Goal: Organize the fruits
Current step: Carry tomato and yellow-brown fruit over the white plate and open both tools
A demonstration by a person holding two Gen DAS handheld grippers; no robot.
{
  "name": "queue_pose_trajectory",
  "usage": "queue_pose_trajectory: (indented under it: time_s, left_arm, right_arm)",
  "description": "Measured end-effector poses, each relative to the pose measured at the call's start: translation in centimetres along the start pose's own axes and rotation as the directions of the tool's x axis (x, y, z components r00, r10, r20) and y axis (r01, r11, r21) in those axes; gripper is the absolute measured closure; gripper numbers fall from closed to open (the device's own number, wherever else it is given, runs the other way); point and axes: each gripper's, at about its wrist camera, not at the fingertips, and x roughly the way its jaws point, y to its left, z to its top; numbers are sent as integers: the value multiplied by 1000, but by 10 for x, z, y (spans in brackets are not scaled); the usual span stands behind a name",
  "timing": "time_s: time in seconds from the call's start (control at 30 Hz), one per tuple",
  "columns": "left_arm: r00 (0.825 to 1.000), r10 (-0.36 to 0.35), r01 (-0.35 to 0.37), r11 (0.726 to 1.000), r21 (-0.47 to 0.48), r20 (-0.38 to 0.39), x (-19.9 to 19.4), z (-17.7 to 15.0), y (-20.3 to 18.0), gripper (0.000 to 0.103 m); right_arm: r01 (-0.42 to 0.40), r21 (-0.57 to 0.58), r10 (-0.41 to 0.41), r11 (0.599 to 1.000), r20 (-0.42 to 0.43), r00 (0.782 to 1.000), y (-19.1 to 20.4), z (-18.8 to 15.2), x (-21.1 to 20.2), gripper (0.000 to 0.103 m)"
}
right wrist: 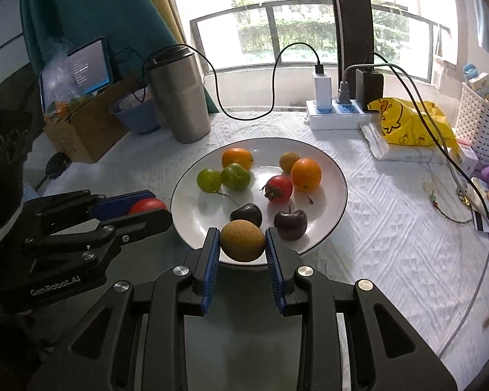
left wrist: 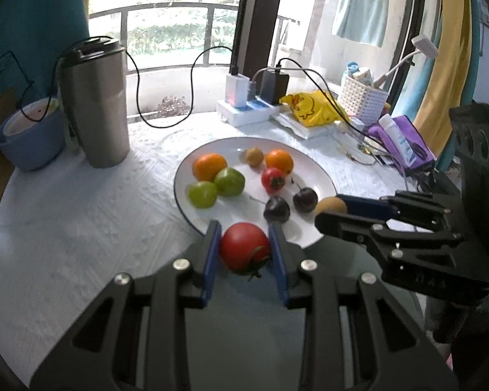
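Observation:
My left gripper [left wrist: 244,238] is shut on a red tomato [left wrist: 244,247] at the near edge of the white plate [left wrist: 316,169]. My right gripper [right wrist: 243,244] is shut on a brown round fruit [right wrist: 243,240] over the plate's near rim [right wrist: 337,211]. On the plate lie two oranges [right wrist: 305,175], two green fruits [right wrist: 234,177], a small red tomato [right wrist: 278,189], two dark cherries [right wrist: 290,224] and a small tan fruit [right wrist: 289,161]. The right gripper also shows in the left wrist view [left wrist: 329,210], and the left gripper in the right wrist view [right wrist: 153,208].
A steel tumbler [right wrist: 179,97] and a blue bowl [left wrist: 29,137] stand at the back left. A power strip with chargers [right wrist: 339,110], a yellow bag [right wrist: 407,123], a white basket [right wrist: 479,120] and purple items [left wrist: 404,143] crowd the right side. Cables cross the white tablecloth.

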Motion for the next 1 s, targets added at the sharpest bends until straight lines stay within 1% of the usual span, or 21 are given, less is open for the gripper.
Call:
queue_pose_trajectory:
  time_s: [0.37, 0.53, 0.67, 0.73, 0.77, 0.8, 1.0]
  left_arm:
    - [999, -2, 1, 1000, -16, -32, 27, 7, 7, 72]
    - [999, -8, 7, 1000, -21, -45, 34, 8, 9, 72]
    - [999, -4, 3, 999, -33, -53, 34, 8, 10, 71]
    - [999, 3, -5, 999, -36, -50, 33, 9, 10, 71]
    - [999, 6, -8, 999, -39, -47, 31, 9, 10, 71]
    - [999, 8, -9, 999, -39, -43, 30, 10, 11, 71]
    - [1000, 9, -10, 999, -39, -18, 15, 8, 9, 65]
  right_arm:
    - [-19, 6, 19, 1000, -23, 1000, -11, 7, 21, 72]
    - [-22, 0, 22, 1000, -32, 999, -10, 7, 28, 72]
    - [-9, -1, 9, 1000, -36, 999, -10, 7, 29, 72]
    - [-1, 1, 1, 1000, -36, 999, -11, 7, 29, 68]
    - [4, 2, -4, 1000, -34, 999, -11, 8, 28, 61]
    - [7, 3, -7, 1000, -31, 1000, -10, 8, 26, 59]
    - [19, -4, -19, 1000, -19, 1000, -5, 6, 15, 58]
